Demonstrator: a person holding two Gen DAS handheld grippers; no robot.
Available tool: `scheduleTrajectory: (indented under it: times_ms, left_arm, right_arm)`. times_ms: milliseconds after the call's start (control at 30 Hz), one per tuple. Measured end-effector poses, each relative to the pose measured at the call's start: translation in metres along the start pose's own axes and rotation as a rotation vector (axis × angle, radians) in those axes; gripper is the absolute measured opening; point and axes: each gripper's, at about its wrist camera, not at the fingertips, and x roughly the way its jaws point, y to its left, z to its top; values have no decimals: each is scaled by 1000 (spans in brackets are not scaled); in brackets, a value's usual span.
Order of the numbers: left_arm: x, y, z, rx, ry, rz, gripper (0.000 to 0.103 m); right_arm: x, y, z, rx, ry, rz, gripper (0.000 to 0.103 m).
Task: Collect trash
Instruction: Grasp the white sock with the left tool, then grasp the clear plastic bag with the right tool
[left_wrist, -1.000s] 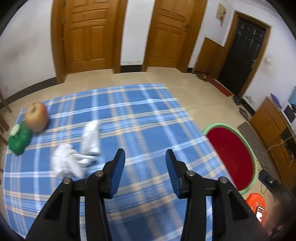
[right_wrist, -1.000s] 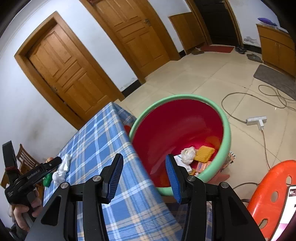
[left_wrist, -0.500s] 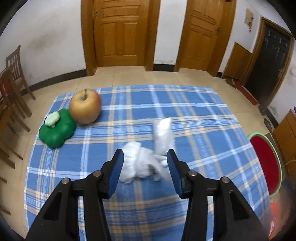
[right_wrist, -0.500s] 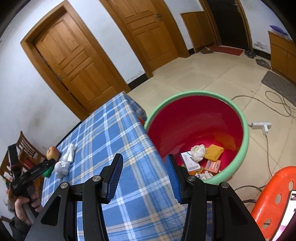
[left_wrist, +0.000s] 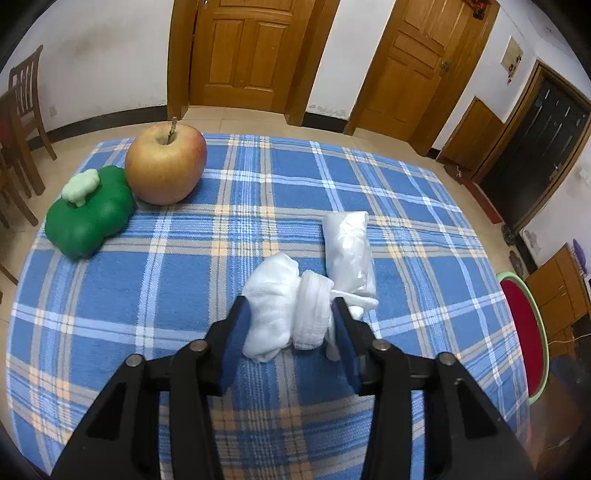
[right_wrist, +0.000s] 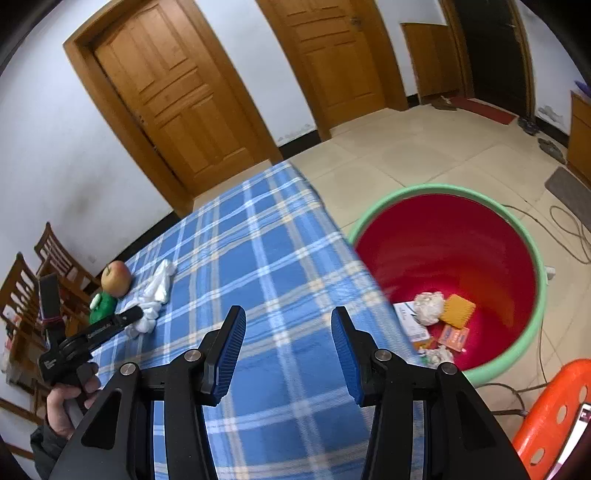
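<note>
In the left wrist view, the left claw (left_wrist: 290, 317) is closing around a crumpled white cloth wad (left_wrist: 286, 306) on the checked tabletop (left_wrist: 155, 295); whether its pads press yet is unclear. In the right wrist view, the right claw (right_wrist: 286, 325) hangs released and empty over the tabletop, beside the red bin (right_wrist: 448, 258).

Tablecloth (left_wrist: 155, 295): woven cloth, blue plaid, matt. Crumpled white gauze wad (left_wrist: 284, 314): soft, rough weave. Wrapped packet (left_wrist: 349, 251): crinkly, slightly shiny plastic. Apple (left_wrist: 166, 168): smooth, glossy. Green toy (left_wrist: 90, 218): matt plastic. Bin (right_wrist: 461, 236): glossy plastic. Doors (left_wrist: 247, 51): varnished wood.
</note>
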Motion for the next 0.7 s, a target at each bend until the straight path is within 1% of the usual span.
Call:
scheduleTrajectory:
  times_ms: [33,200,267,400,533,633,700]
  left_arm:
    - [0,1,-1,0,-6,-5,42]
    - [-2,4,-3,6,-31,-11,31]
    - [-5,6,-3,2,-47,-8,29]
    - [-17,13,-2,-5,-104,15,29]
    - [-33,25,2,-28,-166,59,29]
    - [-38,33,3,-49,-190,96,29]
    - [-38,39,4,-64,-188,117,29]
  right_arm:
    - [2,3,0,-5,4,2,49]
    - [19,24,3,-31,37,19,49]
    - [27,33,4,-43,53,23,49]
    - [44,52,7,-67,89,37,49]
    - [61,75,8,-88,110,56,49]
    - [77,96,9,-114,132,78,49]
    - [89,108,9,-128,148,86,49]
